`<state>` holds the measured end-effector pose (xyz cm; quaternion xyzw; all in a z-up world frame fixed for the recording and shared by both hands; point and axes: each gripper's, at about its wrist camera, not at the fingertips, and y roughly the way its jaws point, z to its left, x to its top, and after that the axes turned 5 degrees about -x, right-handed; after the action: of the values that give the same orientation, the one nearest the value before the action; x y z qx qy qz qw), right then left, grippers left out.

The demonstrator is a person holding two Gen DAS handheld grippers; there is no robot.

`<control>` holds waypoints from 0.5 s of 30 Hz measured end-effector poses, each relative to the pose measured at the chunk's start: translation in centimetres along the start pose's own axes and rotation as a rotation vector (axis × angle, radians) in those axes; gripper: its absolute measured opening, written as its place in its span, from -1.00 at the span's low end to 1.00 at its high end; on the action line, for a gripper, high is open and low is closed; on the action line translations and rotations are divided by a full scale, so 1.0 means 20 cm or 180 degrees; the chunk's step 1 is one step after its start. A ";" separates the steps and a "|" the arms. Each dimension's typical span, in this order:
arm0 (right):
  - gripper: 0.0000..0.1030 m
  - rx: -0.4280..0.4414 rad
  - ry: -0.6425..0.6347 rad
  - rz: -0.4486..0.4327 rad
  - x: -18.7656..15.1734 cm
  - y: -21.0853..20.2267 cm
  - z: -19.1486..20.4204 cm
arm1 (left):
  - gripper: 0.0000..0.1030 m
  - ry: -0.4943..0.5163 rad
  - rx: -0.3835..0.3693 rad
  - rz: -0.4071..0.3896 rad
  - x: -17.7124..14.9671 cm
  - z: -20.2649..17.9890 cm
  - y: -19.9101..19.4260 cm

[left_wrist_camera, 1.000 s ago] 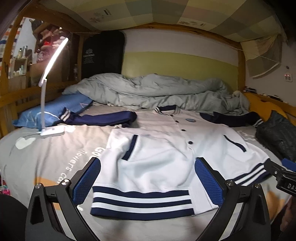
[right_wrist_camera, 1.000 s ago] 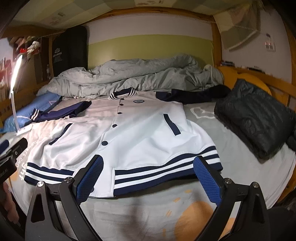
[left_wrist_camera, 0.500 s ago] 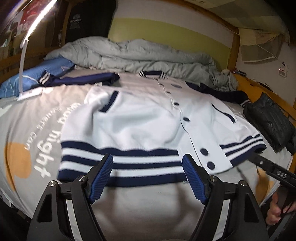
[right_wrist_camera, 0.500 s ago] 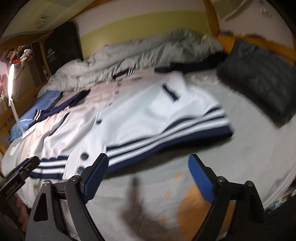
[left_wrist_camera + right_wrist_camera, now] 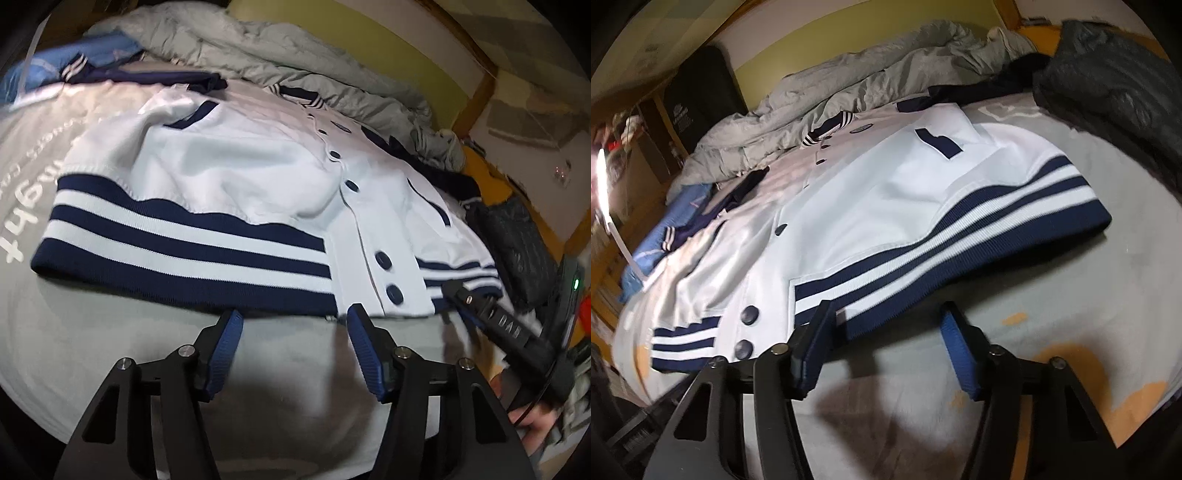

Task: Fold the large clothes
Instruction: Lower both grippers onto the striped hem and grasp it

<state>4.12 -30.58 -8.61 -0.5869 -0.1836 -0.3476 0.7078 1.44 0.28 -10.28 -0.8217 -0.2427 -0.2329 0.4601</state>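
A white jacket (image 5: 240,166) with navy buttons lies spread face up on the bed, its navy-and-white striped hem (image 5: 184,266) towards me. My left gripper (image 5: 293,315) hovers just short of the hem, left of the button strip. Its jaws are closing, with only grey sheet between the blue pads. In the right wrist view the same jacket (image 5: 868,203) fills the middle. My right gripper (image 5: 888,314) is at the hem (image 5: 960,251) to the right of the buttons, jaws closing. Its left finger overlaps the hem's edge and the pads are still apart.
A rumpled grey duvet (image 5: 277,55) lies behind the jacket. A dark puffer jacket (image 5: 1108,92) is at the right, by the wooden bed rail. A blue pillow (image 5: 665,229) and a lit white lamp (image 5: 602,184) are at the left. A hand (image 5: 535,424) holds the right tool.
Both grippers have dropped and tipped down towards the hem, which now looms close. The jaws of both have narrowed from wide open to about half.
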 end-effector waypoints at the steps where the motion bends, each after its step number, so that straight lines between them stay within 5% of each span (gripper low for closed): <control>1: 0.06 -0.0019 -0.0027 -0.0021 0.00 0.00 0.01 | 0.19 -0.0084 -0.0051 -0.0011 0.01 0.02 0.00; 5: -0.02 -0.0019 -0.0005 -0.0078 0.02 0.02 0.00 | 0.14 -0.0423 -0.0207 -0.0062 0.07 0.10 0.03; 8: -0.14 -0.0062 0.0032 -0.0140 0.05 0.04 -0.01 | -0.18 -0.0628 -0.0217 -0.0245 0.13 0.18 0.05; 10: -0.23 -0.0153 0.0068 -0.0201 0.08 0.04 -0.04 | -0.46 -0.0649 -0.0045 -0.0415 0.16 0.22 0.03; 13: -0.23 -0.0493 0.0103 -0.0318 0.13 0.03 -0.10 | -0.46 -0.0453 0.0446 -0.0724 0.19 0.21 -0.01; 15: -0.28 -0.0464 0.0218 -0.0355 0.16 0.02 -0.15 | -0.53 -0.0406 0.0495 -0.0733 0.21 0.21 -0.01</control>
<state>6.21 -34.29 -7.43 -0.6136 -0.1659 -0.4188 0.6486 5.30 4.79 -9.61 -0.7634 -0.3814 -0.2119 0.4763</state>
